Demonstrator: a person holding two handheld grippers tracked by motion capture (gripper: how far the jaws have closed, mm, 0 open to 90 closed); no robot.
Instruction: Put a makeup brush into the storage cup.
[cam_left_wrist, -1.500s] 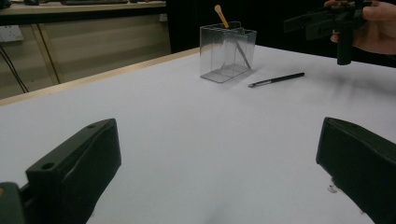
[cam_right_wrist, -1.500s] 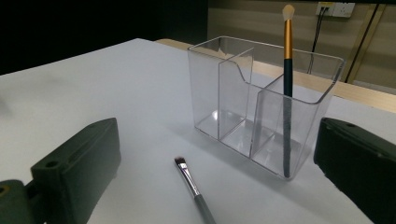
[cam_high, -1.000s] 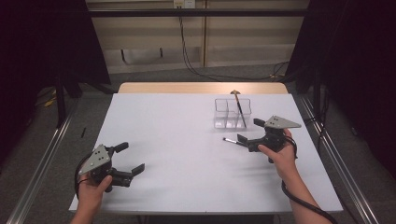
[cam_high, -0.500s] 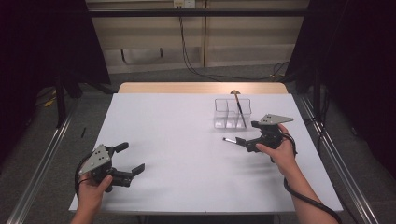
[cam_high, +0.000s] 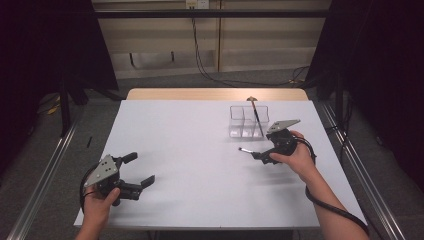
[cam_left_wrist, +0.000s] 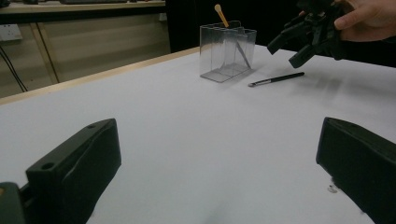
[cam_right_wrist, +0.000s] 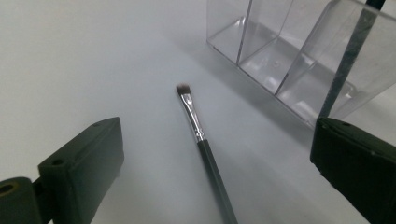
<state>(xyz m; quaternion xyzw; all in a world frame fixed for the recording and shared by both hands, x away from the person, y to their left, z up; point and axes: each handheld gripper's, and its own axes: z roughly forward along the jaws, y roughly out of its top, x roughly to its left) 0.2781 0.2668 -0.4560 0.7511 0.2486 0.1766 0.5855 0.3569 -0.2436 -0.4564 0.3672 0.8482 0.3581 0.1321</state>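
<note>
While I hold the right gripper (cam_right_wrist: 212, 154) spread wide above it, the small brush (cam_right_wrist: 203, 140) lies flat on the white table (cam_high: 190, 150) beside the clear organizer (cam_high: 246, 121), bristles pointing away from my jaws, unbranded, and my left gripper (cam_high: 140, 172) rests released.

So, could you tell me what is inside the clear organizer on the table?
One brush leans in the clear organizer, its head poking above the rim; the other compartments look empty. Its lower tip is blurred behind the plastic wall.

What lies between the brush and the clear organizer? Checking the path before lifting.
Bare white table between brush and organizer, seen in the right gripper view.
</note>
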